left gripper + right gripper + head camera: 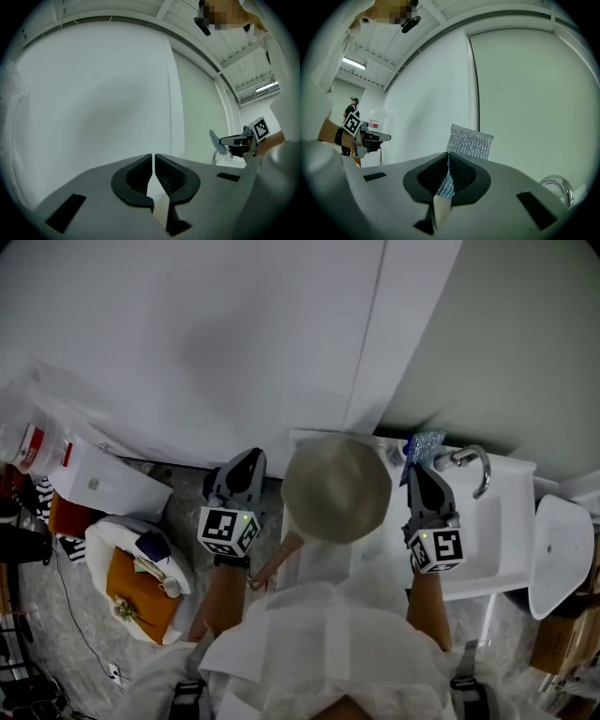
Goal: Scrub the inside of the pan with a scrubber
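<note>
The silvery mesh scrubber [471, 140], pinched by the right gripper [448, 157], should be clamped tightly; the left gripper [153, 158] is pressed together, empty.

Pinched between the matt black, ribbed pads of the right gripper [448, 160], the scrubber [469, 142] is a glittering silvery woven mesh (rough-looking), while the tap [557, 186] to the jaws' right gleams like polished metal.

White panelled wall [187, 343], white sink [508, 526] with chrome tap [478, 465], mottled grey floor [42, 610]
</note>
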`<state>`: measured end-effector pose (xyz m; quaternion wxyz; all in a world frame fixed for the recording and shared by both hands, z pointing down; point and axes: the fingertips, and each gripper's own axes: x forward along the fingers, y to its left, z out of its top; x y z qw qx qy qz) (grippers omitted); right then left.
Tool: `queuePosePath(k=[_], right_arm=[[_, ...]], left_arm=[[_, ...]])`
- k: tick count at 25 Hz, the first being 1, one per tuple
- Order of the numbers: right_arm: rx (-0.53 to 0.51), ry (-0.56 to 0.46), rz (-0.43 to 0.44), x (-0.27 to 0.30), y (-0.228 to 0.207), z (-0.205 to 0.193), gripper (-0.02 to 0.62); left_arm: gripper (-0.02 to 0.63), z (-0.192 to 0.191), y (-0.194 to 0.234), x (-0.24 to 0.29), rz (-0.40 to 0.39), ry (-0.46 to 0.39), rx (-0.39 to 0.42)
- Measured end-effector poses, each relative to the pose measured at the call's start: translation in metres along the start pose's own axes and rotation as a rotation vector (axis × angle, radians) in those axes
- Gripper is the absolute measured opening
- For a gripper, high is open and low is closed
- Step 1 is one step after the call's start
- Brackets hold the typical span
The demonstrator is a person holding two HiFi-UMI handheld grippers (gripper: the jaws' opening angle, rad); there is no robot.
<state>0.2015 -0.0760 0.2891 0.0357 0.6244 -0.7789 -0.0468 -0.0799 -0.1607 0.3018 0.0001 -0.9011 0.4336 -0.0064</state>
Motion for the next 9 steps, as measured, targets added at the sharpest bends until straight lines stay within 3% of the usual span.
queuePosePath(k=[9], right_arm=[[-0.017, 0.001, 0.01, 0.0017, 0.0009, 0.0047, 0.017]], left_arm=[[0.032, 0.0038, -0.0022, 0.0008, -0.018, -0.004, -0.02]])
